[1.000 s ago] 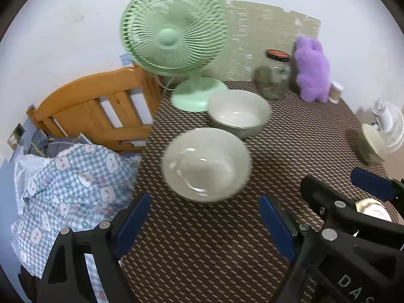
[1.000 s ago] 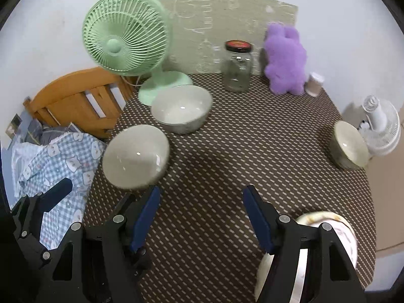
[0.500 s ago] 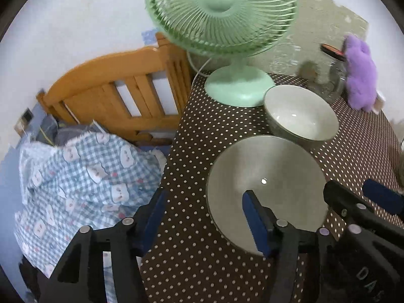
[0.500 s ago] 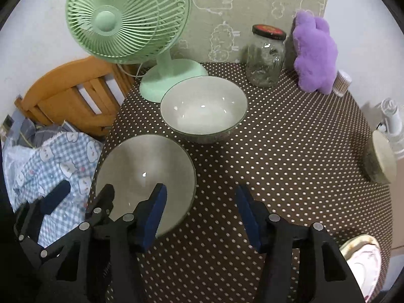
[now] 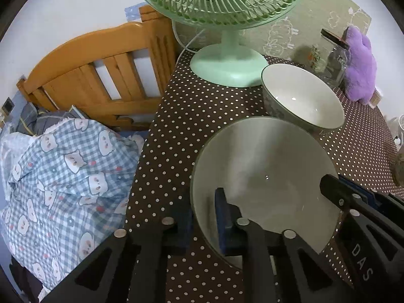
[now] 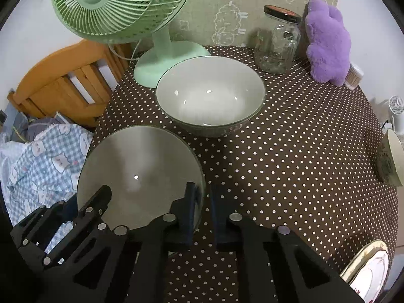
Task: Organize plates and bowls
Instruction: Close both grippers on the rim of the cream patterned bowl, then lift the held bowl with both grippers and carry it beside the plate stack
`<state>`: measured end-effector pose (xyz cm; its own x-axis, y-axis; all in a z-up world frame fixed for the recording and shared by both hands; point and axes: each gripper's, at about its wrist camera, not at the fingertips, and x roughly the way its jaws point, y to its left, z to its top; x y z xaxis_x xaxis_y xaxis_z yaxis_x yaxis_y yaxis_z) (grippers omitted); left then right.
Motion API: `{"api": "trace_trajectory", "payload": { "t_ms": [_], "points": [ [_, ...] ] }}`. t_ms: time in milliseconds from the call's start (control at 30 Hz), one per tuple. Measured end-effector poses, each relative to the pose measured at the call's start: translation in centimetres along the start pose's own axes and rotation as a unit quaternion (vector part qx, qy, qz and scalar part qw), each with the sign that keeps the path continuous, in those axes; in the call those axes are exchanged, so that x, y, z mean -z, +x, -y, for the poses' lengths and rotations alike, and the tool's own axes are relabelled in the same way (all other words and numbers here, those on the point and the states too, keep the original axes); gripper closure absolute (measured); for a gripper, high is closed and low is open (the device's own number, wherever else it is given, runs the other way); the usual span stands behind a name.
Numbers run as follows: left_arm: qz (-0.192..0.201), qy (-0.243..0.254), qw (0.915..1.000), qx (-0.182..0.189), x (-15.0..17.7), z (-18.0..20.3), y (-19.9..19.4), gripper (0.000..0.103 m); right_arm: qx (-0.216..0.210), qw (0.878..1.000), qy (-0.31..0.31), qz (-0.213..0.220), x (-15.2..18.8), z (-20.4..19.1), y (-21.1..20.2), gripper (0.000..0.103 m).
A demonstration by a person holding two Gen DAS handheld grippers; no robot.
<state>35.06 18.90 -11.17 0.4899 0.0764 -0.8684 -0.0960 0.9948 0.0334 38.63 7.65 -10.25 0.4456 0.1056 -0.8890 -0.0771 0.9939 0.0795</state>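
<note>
Brown cloth: dotted tablecloth (image 6: pixel 290 156) covers the round table; white dots show across its whole visible surface.
Near bowl: grey-green bowl (image 6: pixel 141 174) stands upright at the near left part of the table, close to the table's left edge, interior empty.
Far bowl: second bowl (image 6: pixel 209 96), white inside with a dark rim line, stands just beyond the near bowl; whether their walls touch I cannot tell.
Left gripper: left gripper (image 5: pixel 202 217) has just been closing; its blue pads now pinch the near-left rim of the near bowl, one finger inside (image 5: pixel 224 217), the other outside against the wall.
Right gripper: right gripper (image 6: pixel 202 207) has likewise just been closing; it clamps the near-right rim of the same bowl, one pad inside the bowl, the other outside over the cloth.
Third bowl: small bowl (image 6: pixel 391 161) lies tilted on its side at the far right edge of the table, well apart from the other two.
Plate: plate (image 6: pixel 366 272) with a gold rim sits at the near right edge, only partly in view.
Fan: green desk fan (image 6: pixel 121 7) stands at the far left, its base just beside the far bowl.
Jar: glass jar (image 6: pixel 277 48) with a dark lid stands upright at the far side, next to a purple plush toy (image 6: pixel 328 40).
Surroundings: wooden bed frame (image 5: pixel 101 65) and checked blue bedding (image 5: pixel 65 181) lie left of the table.
</note>
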Motion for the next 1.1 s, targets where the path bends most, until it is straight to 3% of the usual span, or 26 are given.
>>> {"api": "trace_trajectory", "payload": {
  "t_ms": [367,1100],
  "points": [
    [-0.01,0.004,0.9999,0.006,0.7,1.0,-0.9,0.093,0.01,1.0,-0.005,-0.002,0.6,0.4,-0.6,0.092],
    [-0.017,0.042,0.9984,0.035,8.2,7.9,-7.4,0.092,0.04,0.999,0.029,-0.005,8.9,7.1,-8.1,0.092]
  ]
}}
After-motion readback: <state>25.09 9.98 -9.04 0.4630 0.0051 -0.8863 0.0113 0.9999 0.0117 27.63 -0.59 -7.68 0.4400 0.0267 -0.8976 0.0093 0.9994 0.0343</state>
